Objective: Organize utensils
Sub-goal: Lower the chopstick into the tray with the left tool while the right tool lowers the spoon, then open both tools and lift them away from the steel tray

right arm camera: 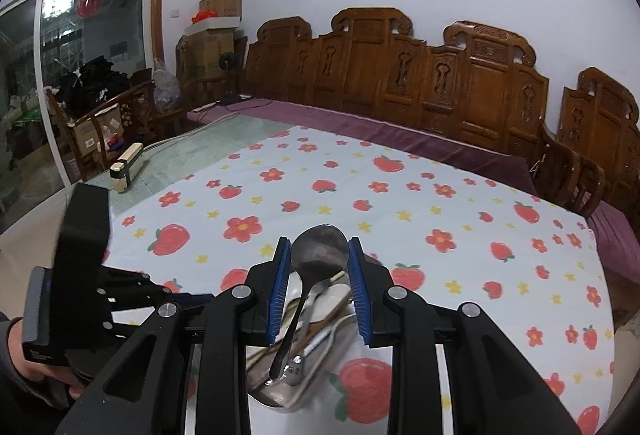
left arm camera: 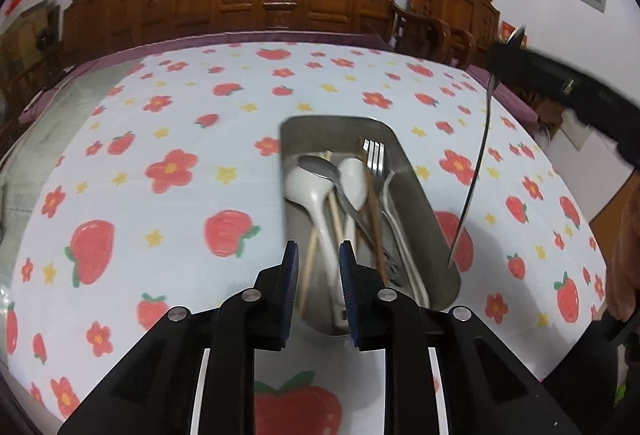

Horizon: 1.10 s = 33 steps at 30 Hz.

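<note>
Left wrist view. Steel tray (left arm camera: 416,195), oblong, on a table under a strawberry-and-flower tablecloth (left arm camera: 180,171), just ahead of the left gripper (left arm camera: 319,255). Contents, all lying lengthwise and jumbled: two white ceramic spoons (left arm camera: 308,191), one metal spoon (left arm camera: 320,167), one fork (left arm camera: 374,155) with tines at the far end, pale chopsticks (left arm camera: 314,251), one dark brown chopstick (left arm camera: 374,211). Left gripper: jaws parted, nothing pressed between the pads; a white spoon handle and a pale chopstick lie in the gap beneath. At the right, the right gripper (left arm camera: 516,39) holds a long metal spoon (left arm camera: 476,171) by its bowl, handle hanging down with the tip over the tray's near right corner.

Right wrist view. Right gripper (right arm camera: 319,255): pads closed on either side of the metal spoon's bowl (right arm camera: 320,251), handle dangling toward the tray (right arm camera: 276,395) below. Left gripper (right arm camera: 152,291) visible at the left, with the person's hand (right arm camera: 36,371) behind it.

Status, judged. No utensils lie loose on the visible cloth; most are already in the tray. The hanging spoon looks like the last item outstanding: lower and release. Sorting by kind inside the tray is not done.
</note>
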Motion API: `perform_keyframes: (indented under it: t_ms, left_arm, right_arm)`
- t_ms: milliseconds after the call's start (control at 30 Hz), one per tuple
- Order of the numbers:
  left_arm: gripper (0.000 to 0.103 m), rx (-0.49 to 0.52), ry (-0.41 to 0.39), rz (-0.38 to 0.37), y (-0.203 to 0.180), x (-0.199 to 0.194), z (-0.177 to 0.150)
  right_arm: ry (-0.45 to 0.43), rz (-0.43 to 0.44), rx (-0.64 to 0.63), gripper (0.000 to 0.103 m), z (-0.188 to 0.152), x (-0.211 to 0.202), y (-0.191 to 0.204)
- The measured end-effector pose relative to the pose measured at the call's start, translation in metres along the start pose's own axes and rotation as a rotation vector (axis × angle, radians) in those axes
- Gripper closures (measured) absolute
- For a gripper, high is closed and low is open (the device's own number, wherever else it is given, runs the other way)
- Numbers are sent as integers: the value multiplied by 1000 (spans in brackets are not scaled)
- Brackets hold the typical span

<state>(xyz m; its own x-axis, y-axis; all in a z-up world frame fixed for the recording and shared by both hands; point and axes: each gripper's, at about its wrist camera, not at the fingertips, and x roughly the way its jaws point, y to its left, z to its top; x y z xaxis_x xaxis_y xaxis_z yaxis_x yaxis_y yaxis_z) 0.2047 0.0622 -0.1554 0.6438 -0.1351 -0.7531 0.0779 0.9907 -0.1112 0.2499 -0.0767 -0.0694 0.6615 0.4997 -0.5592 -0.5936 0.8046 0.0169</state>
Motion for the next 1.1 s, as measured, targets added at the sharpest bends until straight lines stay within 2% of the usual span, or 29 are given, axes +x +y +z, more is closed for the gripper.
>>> perform_keyframes:
  t_ms: [233, 733, 1100]
  left_arm:
    - [82, -26, -43, 48, 24, -17, 4]
    - [77, -54, -111, 72, 44, -42, 10]
    - [77, -58, -121, 71, 45, -46, 11]
  right_arm:
    - [69, 24, 12, 72, -3, 31, 15]
    - [244, 33, 114, 72, -24, 98, 18]
    - [320, -21, 113, 72, -43, 136, 11]
